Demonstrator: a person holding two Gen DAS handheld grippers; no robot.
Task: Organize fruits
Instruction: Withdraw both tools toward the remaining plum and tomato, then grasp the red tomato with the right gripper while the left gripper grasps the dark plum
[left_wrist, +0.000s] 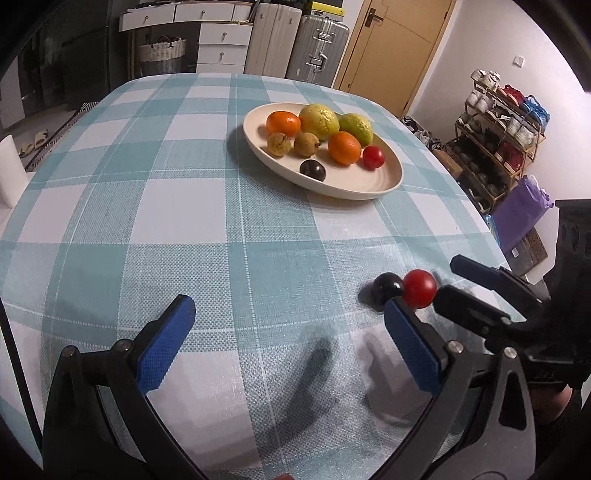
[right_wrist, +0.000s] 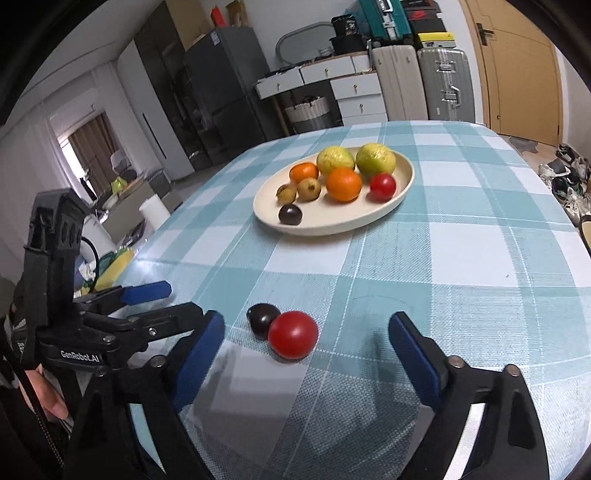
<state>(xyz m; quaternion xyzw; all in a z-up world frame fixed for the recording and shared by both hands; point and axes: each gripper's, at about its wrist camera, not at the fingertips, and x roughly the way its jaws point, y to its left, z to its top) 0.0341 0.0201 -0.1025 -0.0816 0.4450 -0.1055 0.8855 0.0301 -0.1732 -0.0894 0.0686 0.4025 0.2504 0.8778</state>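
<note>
A cream oval plate (left_wrist: 369, 186) (right_wrist: 332, 225) holds several fruits: oranges, green guavas, small brown fruits, a red tomato and a dark plum. A loose red tomato (left_wrist: 420, 288) (right_wrist: 293, 334) and a dark plum (left_wrist: 386, 290) (right_wrist: 261, 319) touch each other on the checked tablecloth. My right gripper (right_wrist: 306, 354) (left_wrist: 448, 278) is open with the tomato between and just ahead of its fingers. My left gripper (left_wrist: 288, 332) (right_wrist: 177, 295) is open and empty, left of the two fruits.
The table carries a teal and white checked cloth (left_wrist: 184, 203). Drawers, suitcases and a door stand beyond the far edge. A shoe rack (left_wrist: 498, 140) stands off the table's right side.
</note>
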